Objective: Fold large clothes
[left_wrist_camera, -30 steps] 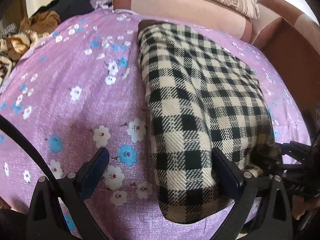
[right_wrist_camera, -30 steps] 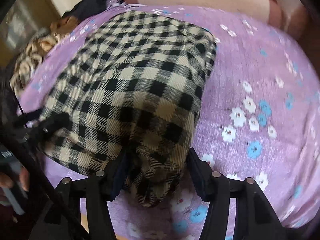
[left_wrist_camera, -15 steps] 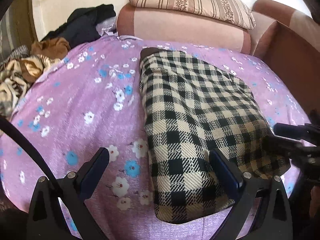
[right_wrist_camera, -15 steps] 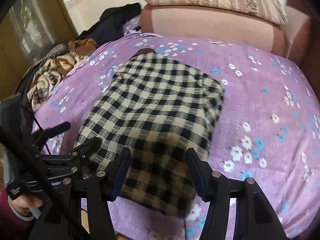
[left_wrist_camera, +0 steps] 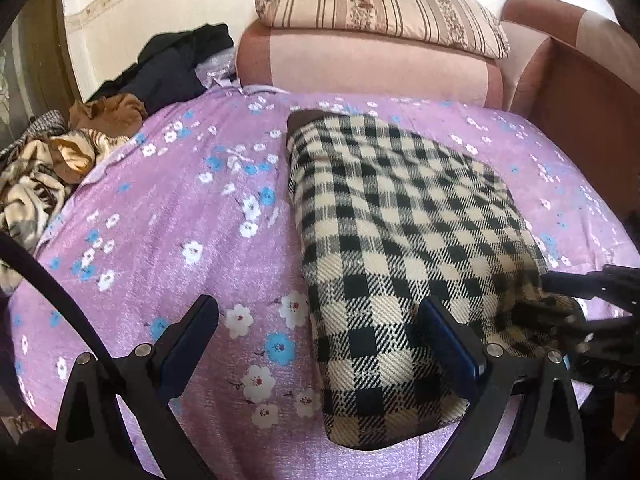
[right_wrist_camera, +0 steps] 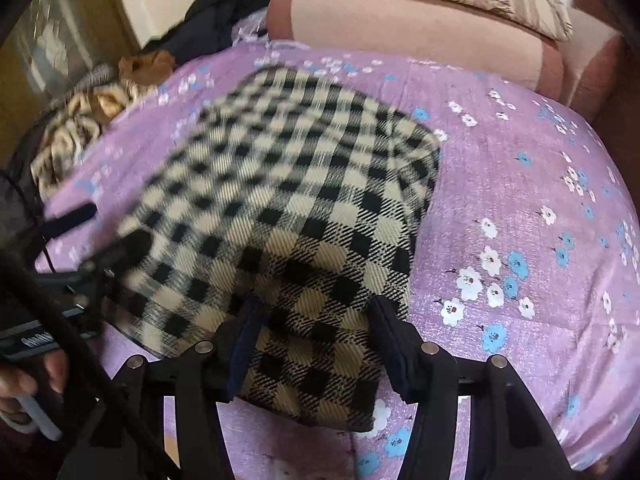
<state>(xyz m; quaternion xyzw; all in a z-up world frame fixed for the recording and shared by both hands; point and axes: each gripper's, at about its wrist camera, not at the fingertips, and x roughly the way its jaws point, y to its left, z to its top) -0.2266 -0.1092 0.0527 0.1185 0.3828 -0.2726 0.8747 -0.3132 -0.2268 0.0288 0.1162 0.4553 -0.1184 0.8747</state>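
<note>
I see the thick, soft checked garment [left_wrist_camera: 400, 240] lying folded on the bed just ahead of both tongs, left tongs [left_wrist_camera: 316, 344] and right tongs [right_wrist_camera: 316, 328] gaping empty, so I'd pinch its near corners.

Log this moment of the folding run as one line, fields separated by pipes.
stage: checked garment folded on purple floral bedspread | left tool: open, above garment's near corner | right tool: open, straddling near edge | unfolded clothes pile: far left
</note>
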